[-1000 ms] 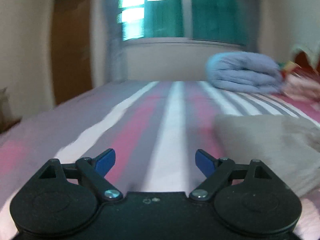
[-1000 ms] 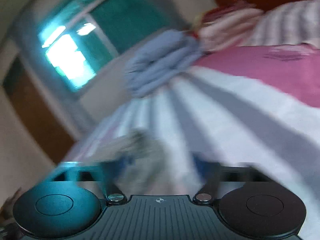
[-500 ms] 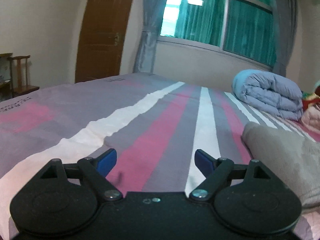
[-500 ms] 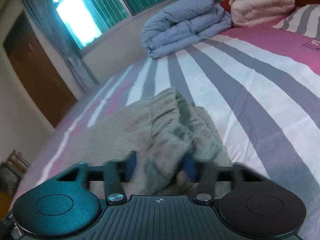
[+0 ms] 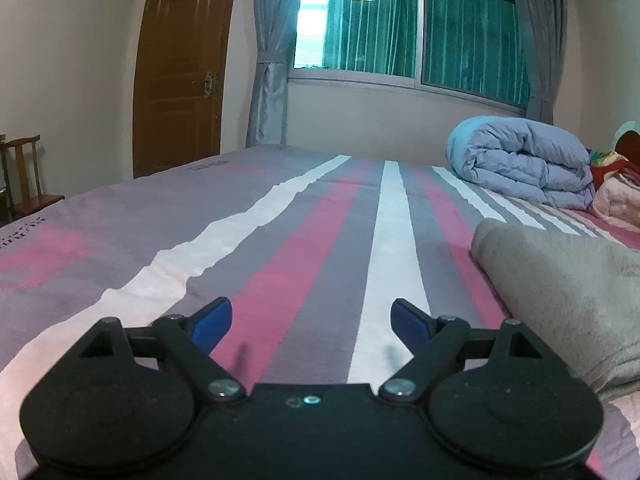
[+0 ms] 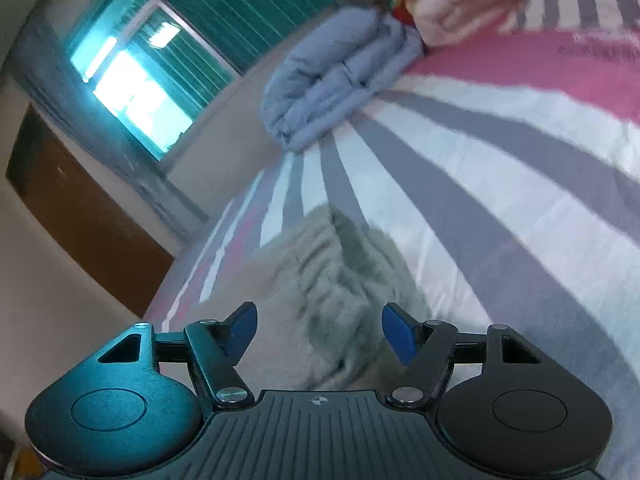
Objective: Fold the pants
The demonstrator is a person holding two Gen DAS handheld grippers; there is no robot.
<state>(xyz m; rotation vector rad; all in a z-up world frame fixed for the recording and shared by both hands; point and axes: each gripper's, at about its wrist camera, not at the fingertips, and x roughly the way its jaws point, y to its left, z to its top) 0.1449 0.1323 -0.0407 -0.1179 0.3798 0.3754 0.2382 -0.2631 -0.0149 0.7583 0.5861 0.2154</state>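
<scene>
The left gripper (image 5: 311, 316), a black two-finger tool with blue pads, is held level and low over the striped pink, grey and white bedsheet (image 5: 280, 248), pointing along the stripes toward the window with green curtains (image 5: 412, 24). Its fingers are spread wide with nothing between them, only bare sheet below. The soft grey fleece pants (image 5: 560, 292) lie bunched on the sheet just to the right of this gripper, not touching it.

The right gripper (image 6: 319, 332), of the same black build with blue pads, is rolled to one side, so the bed tilts in its view. Its fingers are also spread apart and empty. The grey pants (image 6: 320, 280) lie directly ahead of it, their gathered, wrinkled edge nearest the pads; the cloth is blurred, and contact with the pads cannot be told.

Beyond the pants, at the far side of the sheet, sits a rolled light-blue quilt (image 5: 520, 156), with a folded pink blanket (image 6: 472, 4) next to it. A brown wooden door (image 5: 180, 72) stands left of the window.
</scene>
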